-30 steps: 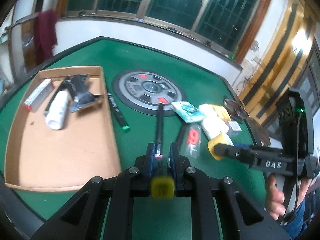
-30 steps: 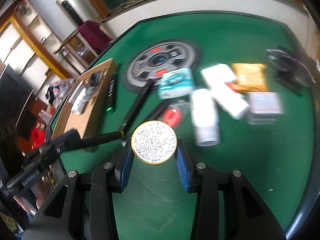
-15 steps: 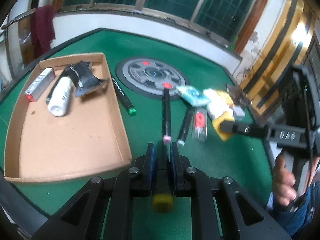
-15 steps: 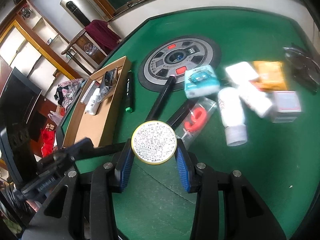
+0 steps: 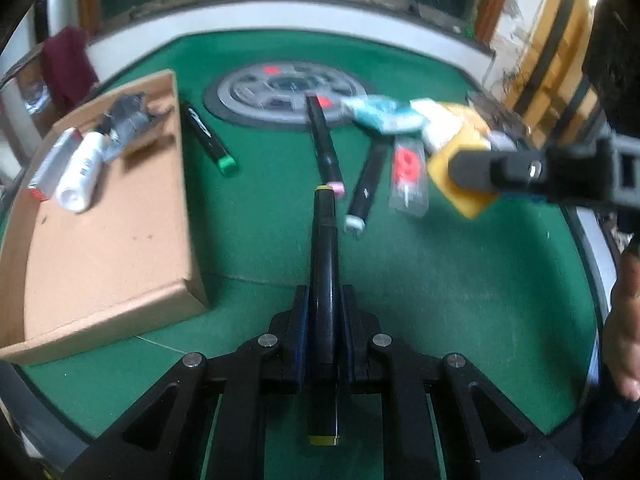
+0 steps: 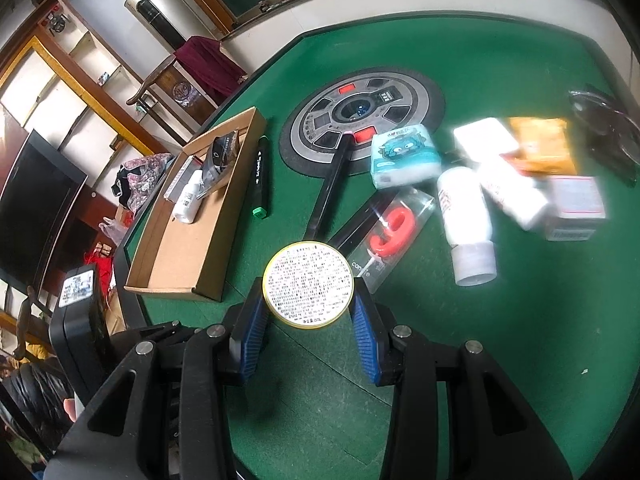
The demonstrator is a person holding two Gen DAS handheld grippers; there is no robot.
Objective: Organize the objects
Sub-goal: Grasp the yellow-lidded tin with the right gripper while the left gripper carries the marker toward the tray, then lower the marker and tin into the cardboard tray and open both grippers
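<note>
My left gripper (image 5: 323,300) is shut on a black marker with yellow ends (image 5: 323,256), held above the green table, pointing forward. A cardboard tray (image 5: 120,216) lies to its left with a white bottle (image 5: 80,176), a silver tube and a dark packet inside. My right gripper (image 6: 308,308) is shut on a round yellow-rimmed tin (image 6: 308,284) above the table. That tin shows as a yellow shape (image 5: 460,184) in the left wrist view. The tray (image 6: 192,248) lies to the right gripper's left.
On the table lie a green-capped marker (image 5: 208,140), a pink-capped marker (image 5: 326,152), a white-capped marker (image 5: 366,188), a red number candle pack (image 6: 392,232), a tissue pack (image 6: 404,156), white bottles (image 6: 466,216) and small boxes. A round grey console (image 6: 360,116) sits mid-table.
My left gripper has pulled back and up with the marker, which now points forward in the jaws. My right gripper has drawn back with the tin; the table objects look farther off.
</note>
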